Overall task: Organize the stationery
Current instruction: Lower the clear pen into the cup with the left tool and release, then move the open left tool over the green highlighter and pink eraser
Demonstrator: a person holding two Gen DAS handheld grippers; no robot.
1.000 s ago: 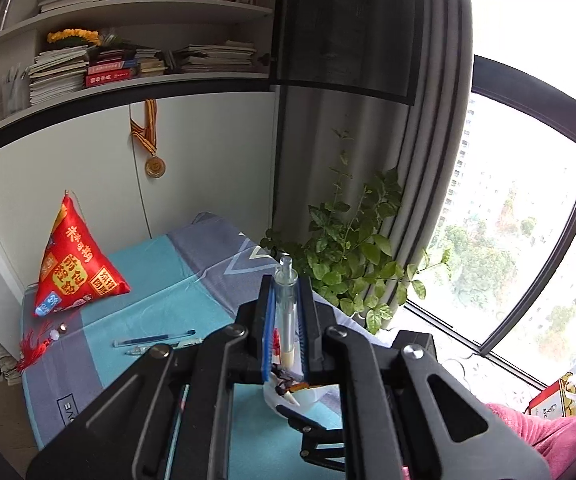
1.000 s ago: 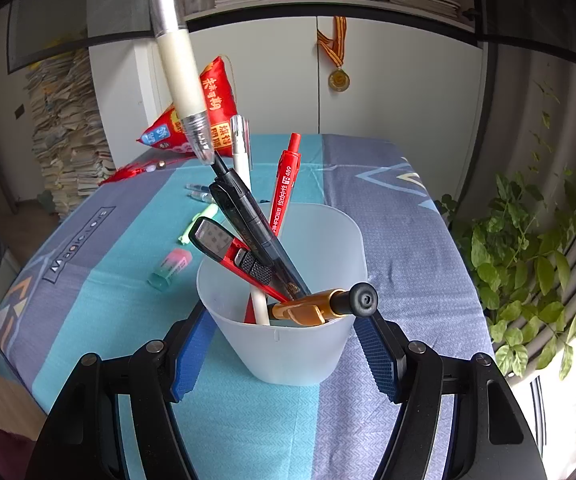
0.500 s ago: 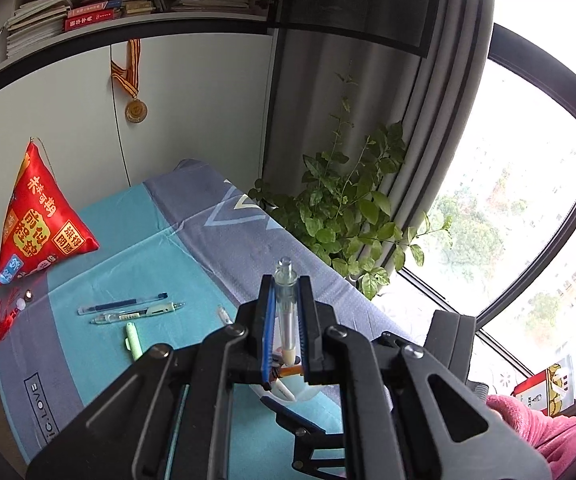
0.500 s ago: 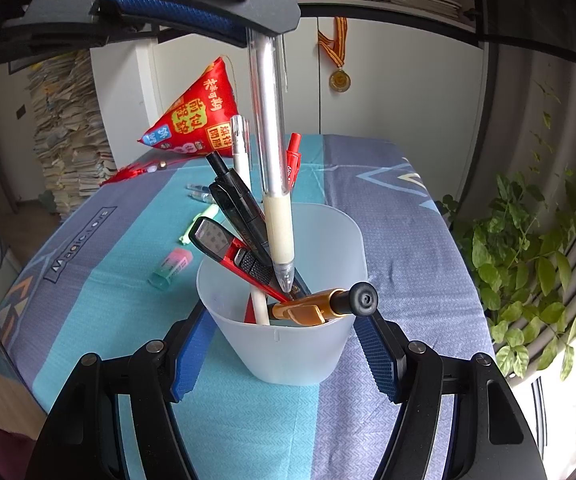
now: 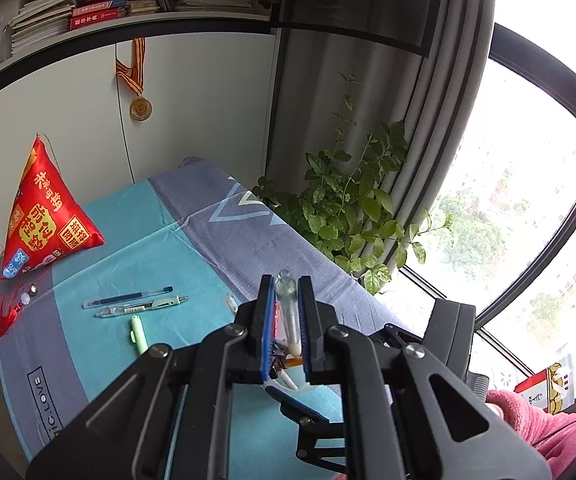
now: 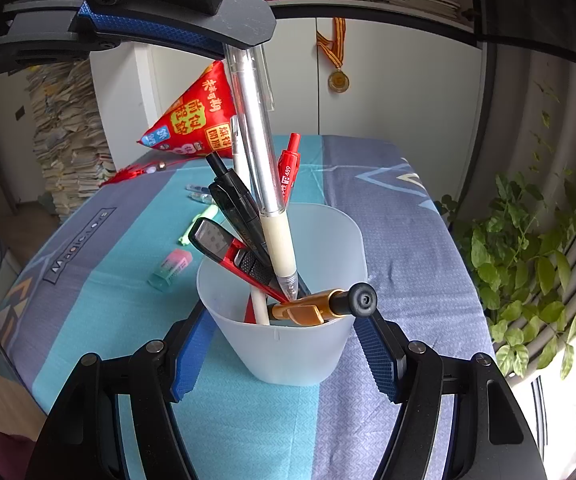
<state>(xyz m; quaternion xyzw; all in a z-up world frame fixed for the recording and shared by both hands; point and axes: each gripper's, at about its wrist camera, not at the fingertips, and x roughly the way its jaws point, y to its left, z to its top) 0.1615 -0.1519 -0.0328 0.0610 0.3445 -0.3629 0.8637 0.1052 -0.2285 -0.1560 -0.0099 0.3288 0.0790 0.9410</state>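
Clear pen (image 6: 256,148) between left tool (image 5: 287,312) pads

The desk cloth (image 6: 387,208) has teal and grey-blue bands. The cup (image 6: 288,356) is milky white. The held pen (image 6: 266,184) is clear with a cream grip. The triangular cushion (image 5: 44,216) is red with yellow letters.

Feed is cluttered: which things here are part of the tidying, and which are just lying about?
In the job:
translucent white plastic cup
clear pen with cream grip
left gripper
right gripper
loose pens on the cloth
pink-green eraser

Lying about:
red triangular cushion
gold medal
leafy green plant
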